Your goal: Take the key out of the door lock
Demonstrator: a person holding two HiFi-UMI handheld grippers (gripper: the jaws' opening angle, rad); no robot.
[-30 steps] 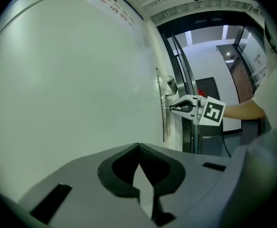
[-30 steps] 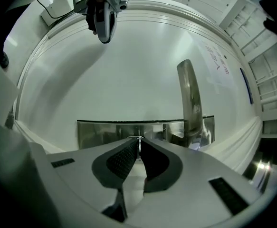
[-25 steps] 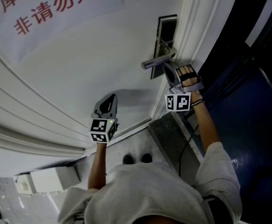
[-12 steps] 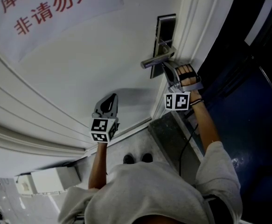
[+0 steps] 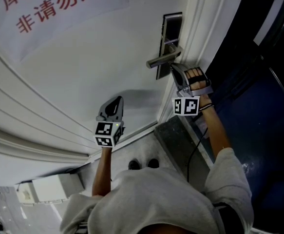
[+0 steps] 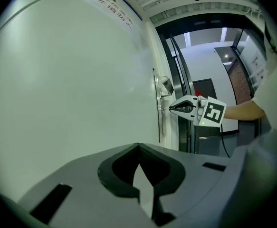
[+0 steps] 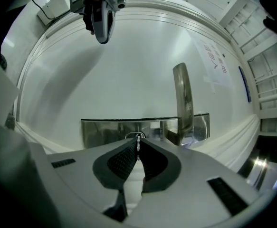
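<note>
Key (image 7: 137, 137) is pinched edge-on between the jaws of the right gripper (image 7: 138, 146), which have just been closing. The key is not yet drawn out of the metal lock plate (image 7: 107, 129) (just beside the door handle (image 7: 183, 103)). Left gripper (image 6: 139, 147) is held near the white door (image 5: 107, 57), well apart from the lock, jaws closed together with nothing between them.

The person wears a pale grey short-sleeved shirt (image 5: 151, 199), black shoes (image 5: 142, 165) and a black fingerless glove (image 5: 196, 78) with reddish bars. The left gripper (image 5: 117, 100) and right gripper (image 5: 173, 67) are grey, each with black textured pads (image 7: 121, 161) and a black-and-white marker cube (image 5: 186, 106). A thin black cable (image 5: 193, 150) hangs by the right forearm.
</note>
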